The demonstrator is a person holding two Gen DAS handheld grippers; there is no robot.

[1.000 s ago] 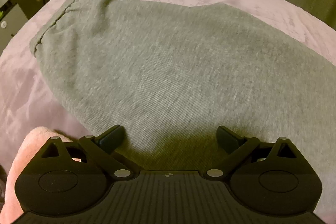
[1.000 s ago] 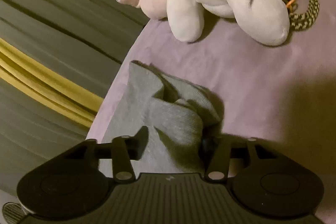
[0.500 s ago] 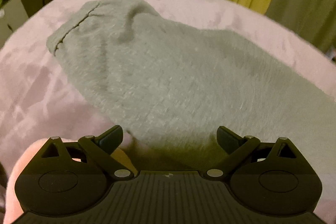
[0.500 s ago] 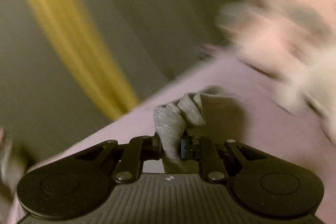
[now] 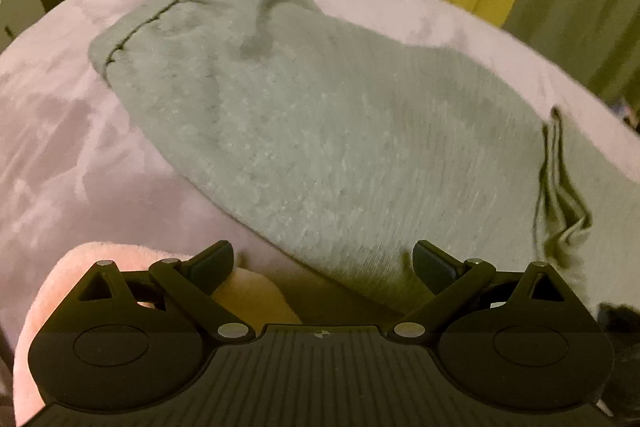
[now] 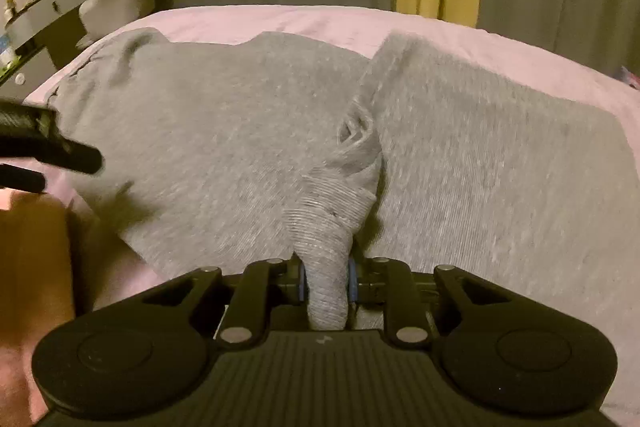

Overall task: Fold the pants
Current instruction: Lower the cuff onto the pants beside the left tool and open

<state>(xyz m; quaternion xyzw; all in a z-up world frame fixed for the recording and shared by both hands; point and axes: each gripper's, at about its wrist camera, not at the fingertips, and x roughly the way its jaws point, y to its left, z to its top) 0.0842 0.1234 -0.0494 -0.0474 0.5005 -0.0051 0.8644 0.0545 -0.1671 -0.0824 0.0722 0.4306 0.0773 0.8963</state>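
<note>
pants half folded on bed

left wrist view: left gripper (image 5: 323,263) spread wide, holding nothing, over the near edge of the grey pants (image 5: 320,131) lying on the pink bed (image 5: 60,147).
right wrist view: right gripper (image 6: 325,287) clenched on a bunched pants (image 6: 200,147) end, lifted above the flat cloth.

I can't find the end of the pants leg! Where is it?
In the right wrist view the bunched end of the gray pants is pinched in the right gripper, bottom centre, lifted over the rest of the pants lying on the pink bed.
</note>
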